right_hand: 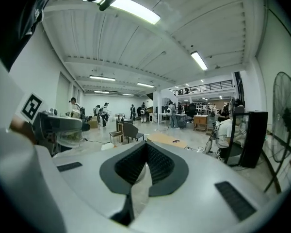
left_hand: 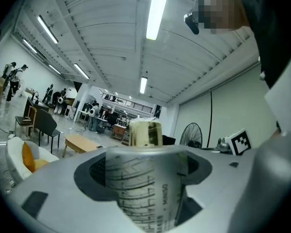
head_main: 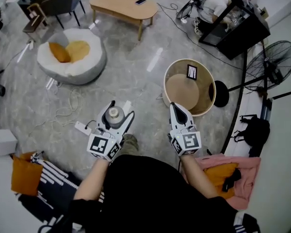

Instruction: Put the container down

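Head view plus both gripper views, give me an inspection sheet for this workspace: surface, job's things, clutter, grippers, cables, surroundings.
Surface: grey stone floor; round wooden table just ahead of the right gripper.
Job's things: clear lidded container, held in the air, not yet set down.
Clutter: marker card on the round table; orange bag and pink cloth by the person's feet.
Grippers: left gripper clamped on the container; right gripper shut, nothing in it.
Cables: white cable and power strip loose on the floor.
Surroundings: white beanbag, coffee table, standing fan; people far off.
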Motion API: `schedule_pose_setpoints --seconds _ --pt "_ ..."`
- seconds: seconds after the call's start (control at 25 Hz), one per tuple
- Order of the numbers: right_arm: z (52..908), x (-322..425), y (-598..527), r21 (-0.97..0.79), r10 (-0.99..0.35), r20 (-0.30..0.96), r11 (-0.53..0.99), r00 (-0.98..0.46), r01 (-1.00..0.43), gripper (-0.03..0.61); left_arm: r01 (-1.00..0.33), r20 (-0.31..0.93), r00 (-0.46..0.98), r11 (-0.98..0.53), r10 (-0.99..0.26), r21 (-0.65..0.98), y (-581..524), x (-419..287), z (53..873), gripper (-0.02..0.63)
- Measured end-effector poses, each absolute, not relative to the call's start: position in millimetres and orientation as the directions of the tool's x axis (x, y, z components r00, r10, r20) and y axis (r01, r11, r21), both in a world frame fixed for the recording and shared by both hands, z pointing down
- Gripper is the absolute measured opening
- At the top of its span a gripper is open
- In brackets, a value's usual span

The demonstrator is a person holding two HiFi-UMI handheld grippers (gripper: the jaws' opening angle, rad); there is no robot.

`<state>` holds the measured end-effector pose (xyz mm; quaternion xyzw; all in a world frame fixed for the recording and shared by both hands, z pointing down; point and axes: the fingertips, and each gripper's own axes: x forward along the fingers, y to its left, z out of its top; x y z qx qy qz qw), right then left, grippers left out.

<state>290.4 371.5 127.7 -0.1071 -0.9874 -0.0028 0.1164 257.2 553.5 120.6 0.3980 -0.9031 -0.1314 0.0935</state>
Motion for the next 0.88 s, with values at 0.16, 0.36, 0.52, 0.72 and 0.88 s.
schedule_pose_setpoints --seconds 0.16,0.36,0.52,0.72,0.88 --pt "116.3 244.4 380.0 -0.027 0.190 0.227 0.982 -0.955 0.189 0.021 -0.723 0.053 -0.633 0.615 -0.772 0.316 562.3 203.5 115.4 0.353" --pt "116.2 215.3 377.1 -0.008 0.127 0.226 0.992 -0.966 0.128 0.021 -0.752 0.009 -0.609 0.582 -0.793 0.309 567.8 164.0 101.9 0.353" --pt "128.1 209.6 371.4 -0.007 0.115 0.264 0.993 -0.958 0.118 0.021 -0.743 -0.003 -0.620 0.586 -0.785 0.324 571.8 152.0 100.0 0.353" --pt "141.5 198.4 366.9 -0.025 0.114 0.281 0.994 -0.953 0.111 0.021 -0.721 0.009 -0.641 0.606 -0.768 0.336 579.5 137.2 108.9 0.353" --pt "149.6 171.7 368.3 -0.040 0.130 0.278 0.992 -0.952 0.124 0.021 -0.711 0.021 -0.651 0.619 -0.759 0.333 580.2 117.3 113.4 0.353"
